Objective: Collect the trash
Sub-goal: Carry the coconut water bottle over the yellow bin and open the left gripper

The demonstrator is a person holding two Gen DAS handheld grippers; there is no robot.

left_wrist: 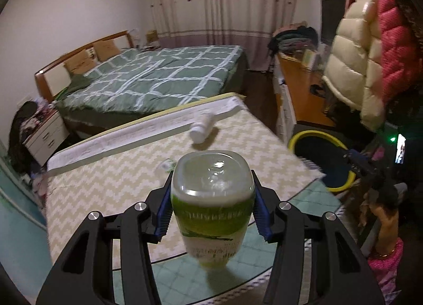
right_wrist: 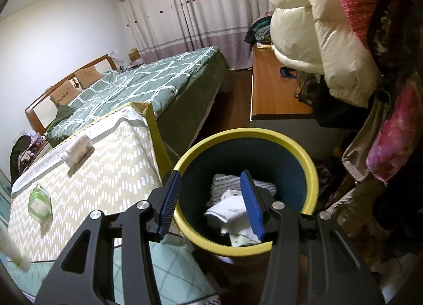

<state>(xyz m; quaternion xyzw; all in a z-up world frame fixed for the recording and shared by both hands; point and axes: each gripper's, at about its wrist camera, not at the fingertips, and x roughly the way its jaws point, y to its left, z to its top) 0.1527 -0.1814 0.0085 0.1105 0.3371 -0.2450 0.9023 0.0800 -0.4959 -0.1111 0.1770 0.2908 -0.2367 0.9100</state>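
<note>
Blue left fingers point(left_wrist: 260, 215) clamp a green-labelled bottle point(left_wrist: 212, 207); right fingers point(right_wrist: 251, 204) spread empty above the bin point(right_wrist: 312, 170).

Two bottles are counted: one green-labelled bottle point(left_wrist: 212, 207) and one white bottle point(left_wrist: 201, 128). One wrapper point(right_wrist: 39, 203), one bin point(right_wrist: 312, 170) and one bed point(left_wrist: 158, 75) are seen. Two jackets are hung, one cream point(left_wrist: 351, 67) and one pink point(left_wrist: 394, 41).

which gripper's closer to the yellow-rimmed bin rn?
Right. The right gripper hangs open directly over the bin. The left gripper is back over the patterned mat, shut on a green-label bottle, bin off to its right.
</note>
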